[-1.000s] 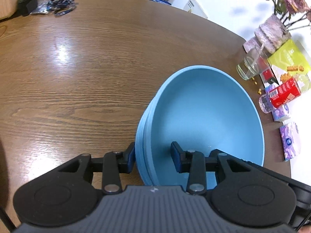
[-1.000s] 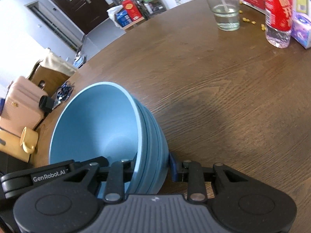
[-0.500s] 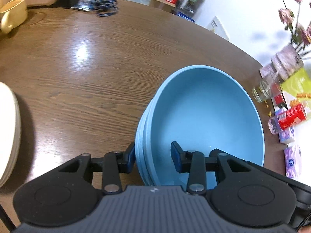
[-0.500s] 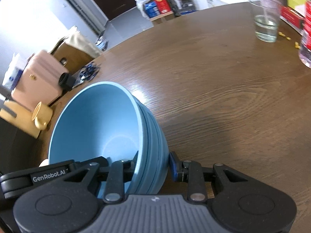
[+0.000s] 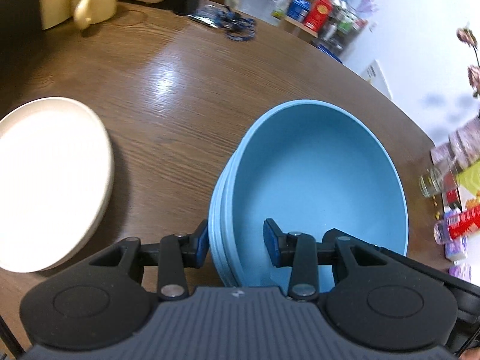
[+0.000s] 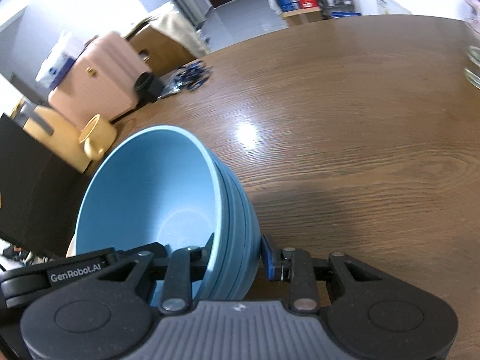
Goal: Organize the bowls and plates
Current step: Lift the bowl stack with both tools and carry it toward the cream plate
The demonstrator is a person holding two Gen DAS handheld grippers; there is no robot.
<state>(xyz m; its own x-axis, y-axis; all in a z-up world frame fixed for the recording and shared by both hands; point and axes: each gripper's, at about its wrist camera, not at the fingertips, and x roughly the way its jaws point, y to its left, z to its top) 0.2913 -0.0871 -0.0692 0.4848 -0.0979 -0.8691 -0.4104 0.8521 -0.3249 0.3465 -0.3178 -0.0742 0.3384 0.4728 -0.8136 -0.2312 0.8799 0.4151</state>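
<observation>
we have the stack of blue bowls [image 5: 315,180] nested already, our left tongs [image 5: 235,241] and right tongs [image 6: 237,255] each clamped on its rim, above the tabletop [image 5: 186,96]. setting it beside the white plates [image 5: 51,177] looks left.

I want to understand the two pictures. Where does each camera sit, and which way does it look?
Left wrist: on the left tongs, looking along them over the bowls to the plates and mug; only the tongs show.
Right wrist: on the right tongs, clamping the opposite rim of the bowls, facing the table; only the tongs show.
Shared: bowls, mug, table.
</observation>
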